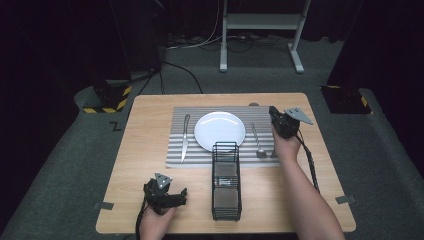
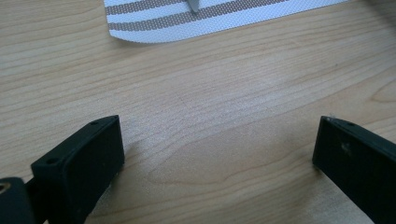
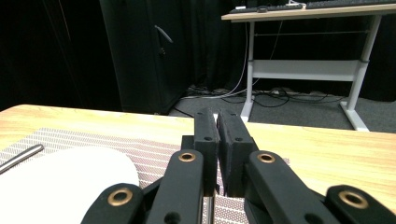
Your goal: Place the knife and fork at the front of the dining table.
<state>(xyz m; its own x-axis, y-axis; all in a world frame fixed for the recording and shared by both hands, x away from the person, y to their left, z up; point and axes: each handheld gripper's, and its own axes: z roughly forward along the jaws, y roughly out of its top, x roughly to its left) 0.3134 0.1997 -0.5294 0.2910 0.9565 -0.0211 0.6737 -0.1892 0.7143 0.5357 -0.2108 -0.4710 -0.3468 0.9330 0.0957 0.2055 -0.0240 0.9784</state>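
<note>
A white plate (image 1: 220, 130) sits in the middle of a striped placemat (image 1: 175, 157). A knife (image 1: 185, 137) lies to its left and a spoon (image 1: 257, 142) to its right. My right gripper (image 1: 274, 114) hovers over the mat's right edge, past the spoon. In the right gripper view its jaws (image 3: 217, 114) are pressed together, and I make out nothing held between them; the plate (image 3: 60, 182) lies low at the left. My left gripper (image 1: 173, 196) rests near the table's front left corner. In the left gripper view it (image 2: 219, 135) stands wide open over bare wood.
A black wire basket (image 1: 226, 181) stands lengthwise at the front centre, between my two hands. Tape marks sit at the table's (image 1: 150, 115) front corners. Beyond the far edge are a white desk frame (image 1: 260, 30) and cables on the floor.
</note>
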